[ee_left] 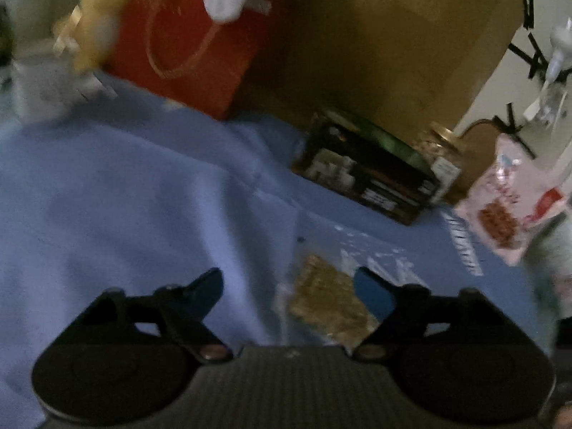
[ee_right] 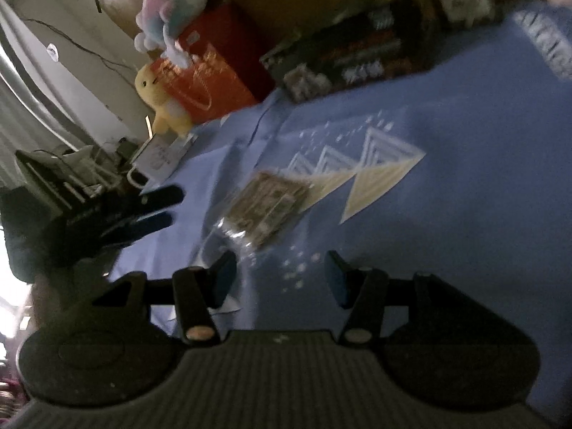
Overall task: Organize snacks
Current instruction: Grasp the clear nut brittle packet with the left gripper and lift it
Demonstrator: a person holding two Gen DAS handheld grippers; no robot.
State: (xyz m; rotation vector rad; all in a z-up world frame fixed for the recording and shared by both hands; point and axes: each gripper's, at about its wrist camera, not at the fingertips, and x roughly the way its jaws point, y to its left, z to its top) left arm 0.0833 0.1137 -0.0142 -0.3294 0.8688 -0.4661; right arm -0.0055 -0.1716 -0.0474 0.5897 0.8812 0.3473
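Note:
A clear bag of brown snack pieces (ee_left: 329, 300) (ee_right: 264, 203) lies flat on the blue cloth (ee_left: 143, 196). My left gripper (ee_left: 289, 286) is open; in its own view the bag shows just past its right finger, with no pad pressing on it. In the right wrist view the left gripper (ee_right: 175, 205) hangs off to the bag's left with nothing between its fingers. My right gripper (ee_right: 280, 275) is open just short of the bag, whose clear end lies near its left finger. A pink-and-white snack bag (ee_left: 507, 207) stands at the right.
A dark printed box (ee_left: 364, 171) (ee_right: 339, 53) and a gold-lidded jar (ee_left: 443, 143) sit at the back before a big cardboard box (ee_left: 393, 35). A red paper bag (ee_left: 189, 46) (ee_right: 207, 71), a yellow plush (ee_right: 161, 103) and a pastel plush (ee_right: 171, 10) crowd the back left.

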